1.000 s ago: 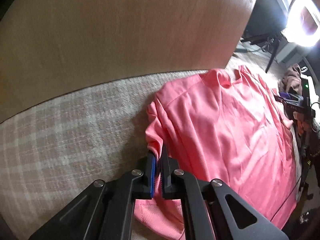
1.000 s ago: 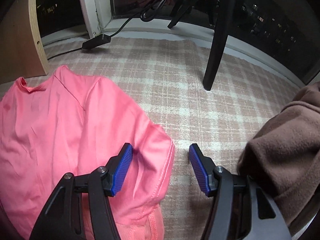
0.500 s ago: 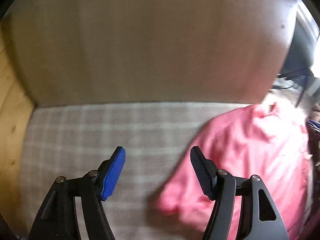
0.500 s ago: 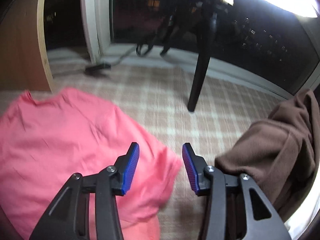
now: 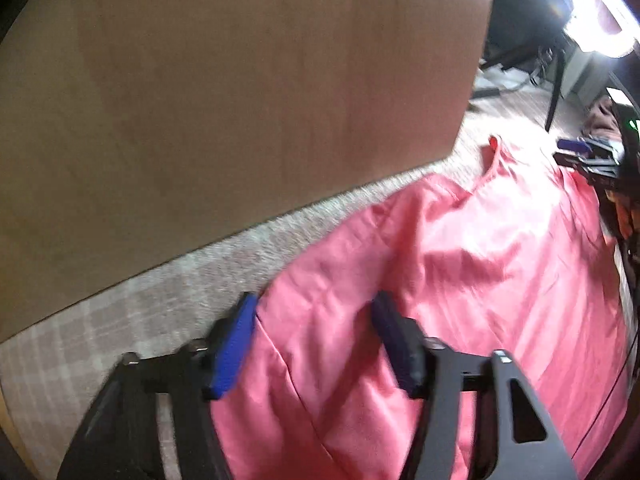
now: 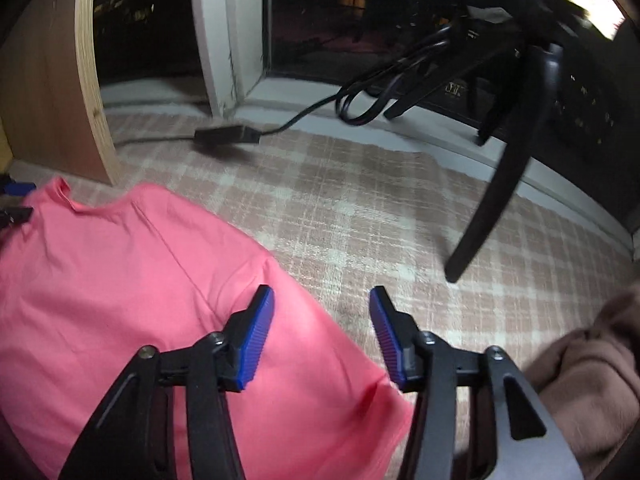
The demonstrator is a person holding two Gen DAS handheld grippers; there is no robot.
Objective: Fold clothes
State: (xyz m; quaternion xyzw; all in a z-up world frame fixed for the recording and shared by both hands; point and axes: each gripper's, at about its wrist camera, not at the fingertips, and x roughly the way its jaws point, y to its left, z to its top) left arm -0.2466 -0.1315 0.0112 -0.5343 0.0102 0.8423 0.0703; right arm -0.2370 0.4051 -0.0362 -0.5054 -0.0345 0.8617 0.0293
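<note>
A pink shirt (image 5: pixel 460 280) lies spread on a plaid cloth surface (image 5: pixel 140 320). My left gripper (image 5: pixel 316 344) is open and empty, hovering over the shirt's left edge, its left pad by the cloth. In the right wrist view the same shirt (image 6: pixel 120 280) fills the lower left, collar toward the wooden panel. My right gripper (image 6: pixel 322 336) is open and empty above the shirt's right sleeve edge, with plaid cloth (image 6: pixel 360 220) between the pads.
A tall wooden panel (image 5: pixel 220 80) stands behind the shirt on the left. A brown fleece garment (image 6: pixel 580 380) lies to the right. A black stand leg (image 6: pixel 500 184) rests on the cloth, and a cable with adapter (image 6: pixel 224 136) lies by the window sill.
My left gripper, shut on the shirt's edge a second ago, let go and opened, then swung back over the shirt. My right gripper stayed open and shifted slightly over the sleeve.
</note>
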